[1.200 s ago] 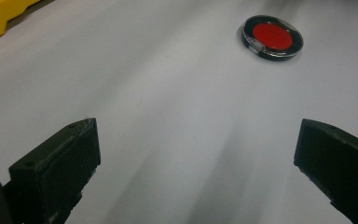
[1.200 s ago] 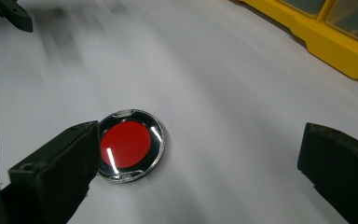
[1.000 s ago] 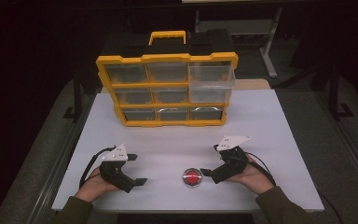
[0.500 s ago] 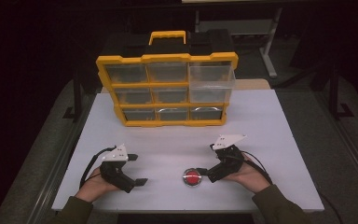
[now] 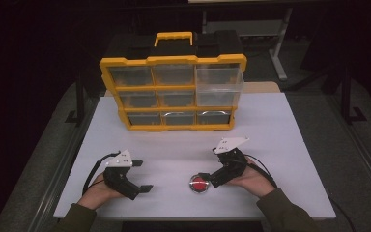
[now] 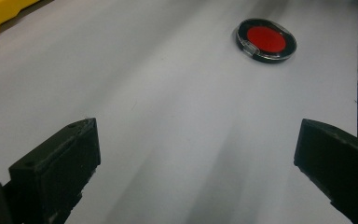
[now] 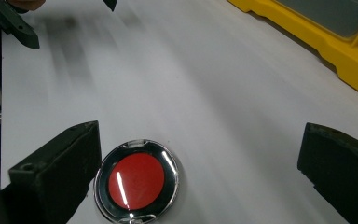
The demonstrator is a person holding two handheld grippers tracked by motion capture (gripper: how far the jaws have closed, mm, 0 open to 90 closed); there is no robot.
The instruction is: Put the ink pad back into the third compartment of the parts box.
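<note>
A round compact (image 5: 199, 184) with a red centre, black rim and clear lid lies flat near the white table's front edge. My right gripper (image 5: 210, 164) is open just right of it. In the right gripper view the compact (image 7: 137, 181) rests on the table between the jaws, close against the left jaw, and nothing is gripped at my right gripper (image 7: 200, 140). My left gripper (image 5: 143, 176) is open at the front left, resting low over bare table. In the left gripper view, my left gripper (image 6: 196, 135) has the compact (image 6: 266, 40) lying far ahead of it.
A yellow organizer (image 5: 174, 92) with clear drawers and a yellow handle stands at the back of the table (image 5: 280, 125). Its top right drawer (image 5: 220, 87) sticks out forward. Bare table lies between the organizer and both grippers. Dark floor surrounds the table.
My right gripper has edged left toward the compact. The left gripper and the compact have stayed where they were.
</note>
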